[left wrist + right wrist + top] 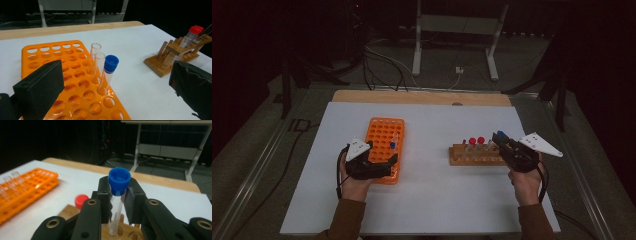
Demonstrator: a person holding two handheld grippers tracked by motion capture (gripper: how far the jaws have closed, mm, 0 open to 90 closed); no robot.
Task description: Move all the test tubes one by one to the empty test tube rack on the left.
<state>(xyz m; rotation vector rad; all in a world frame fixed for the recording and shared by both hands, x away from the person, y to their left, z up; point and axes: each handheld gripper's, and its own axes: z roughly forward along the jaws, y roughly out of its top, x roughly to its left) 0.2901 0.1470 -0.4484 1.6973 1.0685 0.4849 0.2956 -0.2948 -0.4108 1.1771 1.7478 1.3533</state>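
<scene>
While L gripper (110,85) jaws gape apart, R gripper (117,195) clamps blue-capped tube (117,202) upright, cap up, base in wooden rack (474,155).

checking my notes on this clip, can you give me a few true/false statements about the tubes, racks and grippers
1. The right gripper is shut on a blue-capped tube standing over the wooden rack. True.
2. The left gripper grips a tube in the orange rack. False: its jaws stand open, either side of the tubes, touching none.
3. The orange rack holds two uncapped tubes and one blue-capped one. True.
4. The wooden rack's other tubes have green caps. False: their caps are red.
5. The orange rack is full. False: most holes are empty.
</scene>
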